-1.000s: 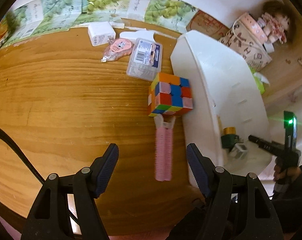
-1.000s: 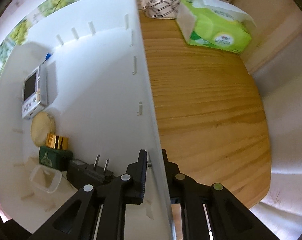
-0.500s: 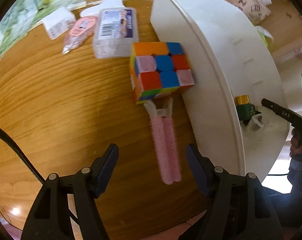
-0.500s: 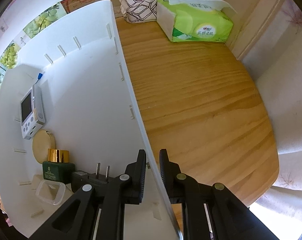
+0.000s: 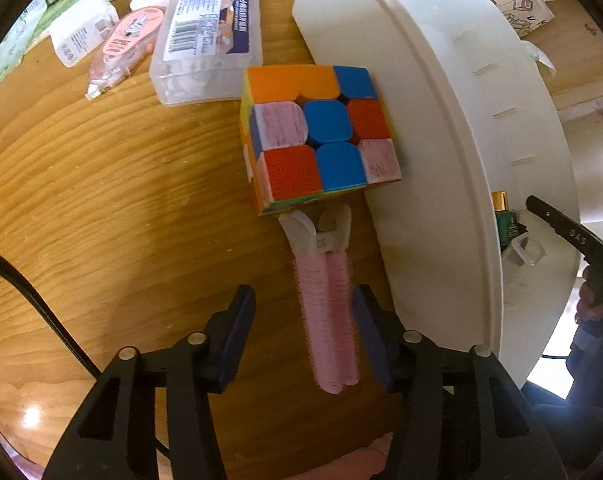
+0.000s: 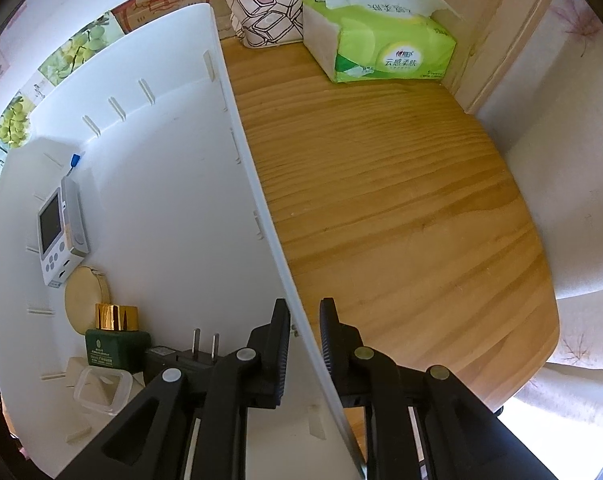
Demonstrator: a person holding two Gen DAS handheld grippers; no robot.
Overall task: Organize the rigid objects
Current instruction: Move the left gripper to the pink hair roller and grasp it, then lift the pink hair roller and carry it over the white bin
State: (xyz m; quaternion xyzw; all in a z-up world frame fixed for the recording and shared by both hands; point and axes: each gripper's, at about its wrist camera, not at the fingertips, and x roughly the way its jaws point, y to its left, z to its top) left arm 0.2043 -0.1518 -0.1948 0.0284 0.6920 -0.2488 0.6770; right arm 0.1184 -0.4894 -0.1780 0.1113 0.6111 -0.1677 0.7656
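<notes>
Pink hair clip (image 5: 328, 312), the fuzzy roller kind with a white hinge end, lies flat on the wooden table (image 5: 101, 208), and the left gripper (image 5: 303, 336) stands over it pointing steeply down. Its jaws are closing with the clip between them; the blue pads (image 5: 237, 336) have not met it, a strip of table showing on either side. The clip's white end touches the near edge of a colourful puzzle cube (image 5: 317, 140), which sits against the outer wall of a white bin (image 5: 433, 184). Beyond the cube lie a clear plastic box (image 5: 205, 44) with a barcode label, a pink packet (image 5: 121, 44) and a small white box (image 5: 81, 32), close together near the table's far edge.

Over at the bin's other long side, the right gripper (image 6: 304, 340) is pinching the wall: one finger inside, one outside, drawn in narrow with the thin white wall between them. Inside the bin (image 6: 161, 160) I can see a black plug (image 6: 197, 356), a dark green bottle (image 6: 115, 340) with a gold cap, a round wooden disc (image 6: 83, 300), a small clear container (image 6: 101, 392) and a white handheld device (image 6: 59, 236) with a screen. Outside it, on the bare wood, a green tissue pack (image 6: 381, 44) sits by a printed bag (image 6: 285, 4).
</notes>
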